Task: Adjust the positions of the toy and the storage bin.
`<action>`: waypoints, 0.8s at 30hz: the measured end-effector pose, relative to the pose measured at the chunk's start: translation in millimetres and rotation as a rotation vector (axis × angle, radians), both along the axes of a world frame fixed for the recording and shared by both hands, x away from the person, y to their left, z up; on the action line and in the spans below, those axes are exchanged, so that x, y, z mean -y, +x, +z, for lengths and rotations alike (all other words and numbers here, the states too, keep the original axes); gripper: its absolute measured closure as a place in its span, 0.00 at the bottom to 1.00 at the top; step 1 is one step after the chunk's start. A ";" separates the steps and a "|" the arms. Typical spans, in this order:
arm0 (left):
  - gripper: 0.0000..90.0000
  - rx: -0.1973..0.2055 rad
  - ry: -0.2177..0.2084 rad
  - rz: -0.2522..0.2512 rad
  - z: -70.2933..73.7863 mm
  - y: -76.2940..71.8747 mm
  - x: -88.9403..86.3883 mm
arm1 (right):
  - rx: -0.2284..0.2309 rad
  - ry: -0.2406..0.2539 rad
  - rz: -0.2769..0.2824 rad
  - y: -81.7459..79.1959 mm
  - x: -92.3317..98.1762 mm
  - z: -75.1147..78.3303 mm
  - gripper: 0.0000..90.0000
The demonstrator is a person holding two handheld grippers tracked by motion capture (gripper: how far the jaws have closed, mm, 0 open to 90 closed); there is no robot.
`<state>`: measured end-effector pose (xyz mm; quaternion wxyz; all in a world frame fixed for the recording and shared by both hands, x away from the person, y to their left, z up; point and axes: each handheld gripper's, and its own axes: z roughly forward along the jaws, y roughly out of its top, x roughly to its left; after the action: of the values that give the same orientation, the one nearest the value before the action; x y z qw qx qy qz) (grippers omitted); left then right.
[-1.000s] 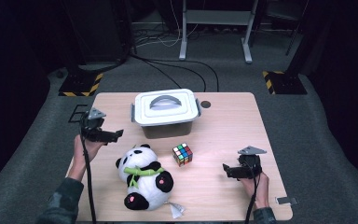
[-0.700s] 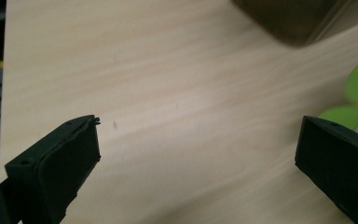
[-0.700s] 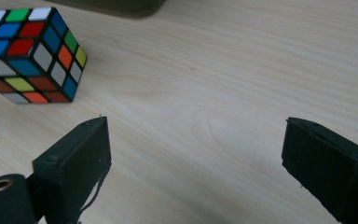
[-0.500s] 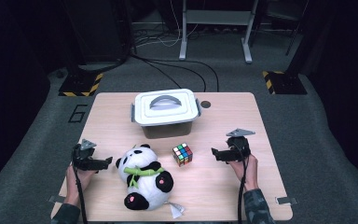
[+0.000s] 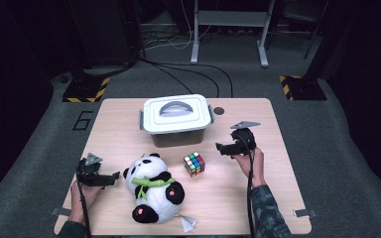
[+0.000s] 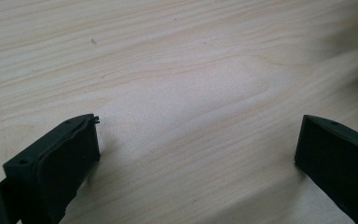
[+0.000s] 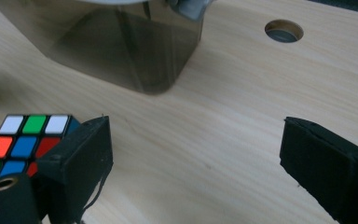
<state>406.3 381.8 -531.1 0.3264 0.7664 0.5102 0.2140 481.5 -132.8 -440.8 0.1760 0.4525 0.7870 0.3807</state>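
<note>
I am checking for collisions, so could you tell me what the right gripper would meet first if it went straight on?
Probably the storage box: the open right gripper points at its near corner, across bare table.

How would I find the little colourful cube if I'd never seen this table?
Start at the wooden table and find the white-lidded storage box at its far side. Just in front of the box, right of the plush panda, sits the Rubik's cube. It alone is covered in small coloured squares.
</note>
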 end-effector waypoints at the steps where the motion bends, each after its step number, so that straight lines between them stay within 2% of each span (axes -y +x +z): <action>1: 0.00 0.000 0.000 -0.001 0.0 0.0 -0.1 | 0.003 0.005 -0.001 2.5 -0.8 0.9 0.10; 6: 0.00 0.001 0.000 0.000 -0.1 -0.2 0.1 | 0.012 0.030 -0.025 22.9 -4.9 6.4 0.11; 15: 0.00 0.001 0.000 0.000 -0.1 -0.2 0.1 | 0.017 0.034 -0.039 47.4 -9.7 13.3 0.14; 19: 0.00 0.001 -0.001 0.000 -0.1 -0.2 0.1 | 0.030 0.037 -0.063 56.3 -15.4 17.9 0.17; 23: 0.00 0.000 0.000 0.000 -0.1 -0.3 0.1 | 0.056 0.033 -0.083 63.5 -17.6 23.6 0.27; 24: 0.00 0.001 -0.001 0.000 -0.1 -0.3 0.2 | 0.049 0.037 -0.080 66.4 -17.9 24.9 0.30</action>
<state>406.0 381.7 -531.2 0.3268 0.7661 0.5103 0.2142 548.0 -114.9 -415.9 0.2021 0.4775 0.7563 0.3990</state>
